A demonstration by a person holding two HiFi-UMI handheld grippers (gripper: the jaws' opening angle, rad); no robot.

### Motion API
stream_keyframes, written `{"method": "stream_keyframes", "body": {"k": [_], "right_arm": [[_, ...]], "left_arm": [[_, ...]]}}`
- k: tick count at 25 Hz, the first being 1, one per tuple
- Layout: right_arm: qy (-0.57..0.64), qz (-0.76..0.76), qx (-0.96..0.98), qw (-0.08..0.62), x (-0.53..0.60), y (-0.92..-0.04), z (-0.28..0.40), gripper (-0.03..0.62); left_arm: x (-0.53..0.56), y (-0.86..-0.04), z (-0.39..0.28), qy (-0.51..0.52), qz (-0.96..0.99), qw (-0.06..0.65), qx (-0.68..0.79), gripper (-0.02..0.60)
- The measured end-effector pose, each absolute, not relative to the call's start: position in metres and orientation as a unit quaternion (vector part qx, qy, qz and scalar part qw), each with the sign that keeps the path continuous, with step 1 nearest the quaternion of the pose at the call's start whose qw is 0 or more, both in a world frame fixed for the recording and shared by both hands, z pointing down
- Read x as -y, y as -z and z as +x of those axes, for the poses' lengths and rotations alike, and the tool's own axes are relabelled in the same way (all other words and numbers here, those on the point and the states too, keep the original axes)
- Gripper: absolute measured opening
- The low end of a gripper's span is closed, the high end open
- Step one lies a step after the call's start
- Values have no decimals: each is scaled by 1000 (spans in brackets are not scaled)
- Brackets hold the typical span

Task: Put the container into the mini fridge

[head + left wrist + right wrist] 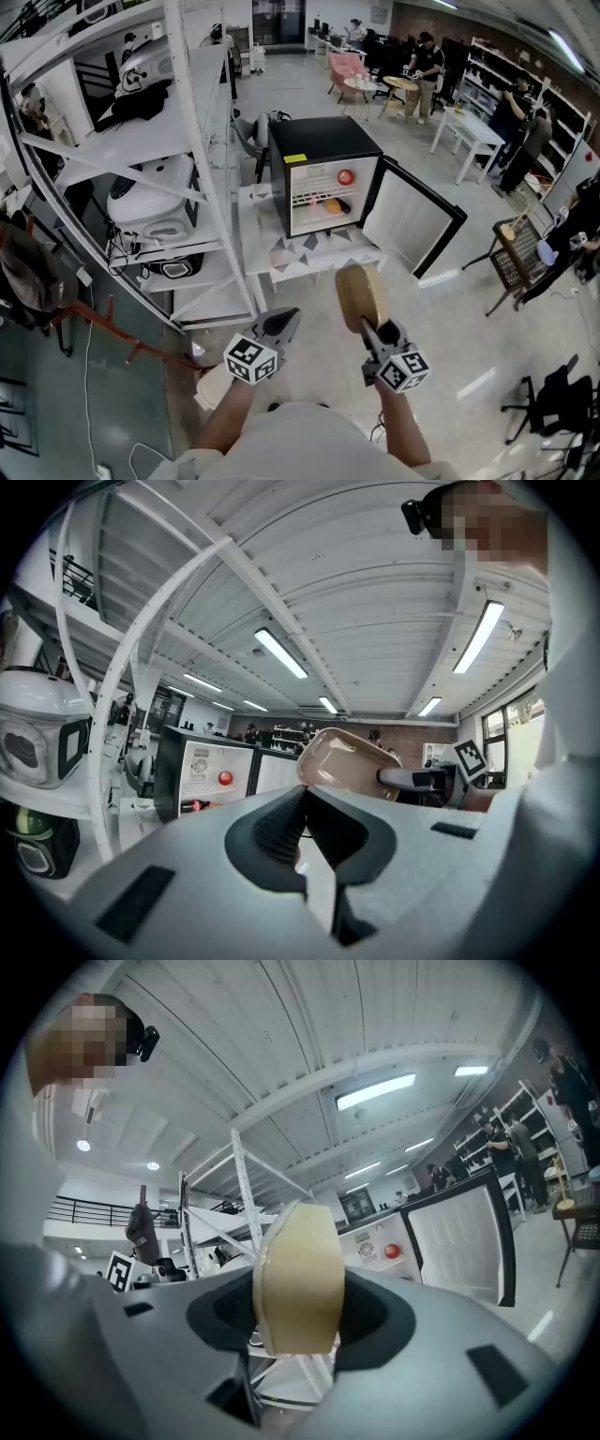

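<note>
One container [362, 296] is clamped in the right gripper [373, 330]; the left gripper [284, 324] is closed on nothing. The carry is judged in hand, and the open fridge [319, 150], well ahead, must be reached next

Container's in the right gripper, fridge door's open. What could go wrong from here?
The right gripper pinches the container by one end, held on edge; it could twist or slip. The mini fridge shelves already hold a red item and an orange item, so the container might knock them going in.

White shelving rack [127, 142] with white appliance [150, 199], pink chair [345, 67] beyond
</note>
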State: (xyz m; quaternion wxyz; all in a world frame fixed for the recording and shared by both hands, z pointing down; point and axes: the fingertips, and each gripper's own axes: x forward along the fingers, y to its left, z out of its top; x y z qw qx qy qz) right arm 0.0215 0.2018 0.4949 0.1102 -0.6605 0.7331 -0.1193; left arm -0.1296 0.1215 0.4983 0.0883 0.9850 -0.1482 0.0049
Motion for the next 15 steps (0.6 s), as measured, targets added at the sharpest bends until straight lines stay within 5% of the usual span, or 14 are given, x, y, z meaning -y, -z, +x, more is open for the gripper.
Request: {"method": "stream_keyframes", "body": {"k": [15], "right_arm": [[137, -657, -731, 126, -219, -497, 31, 218]], "left_arm": [[-140, -498, -123, -8, 985, 88, 150, 3]]}}
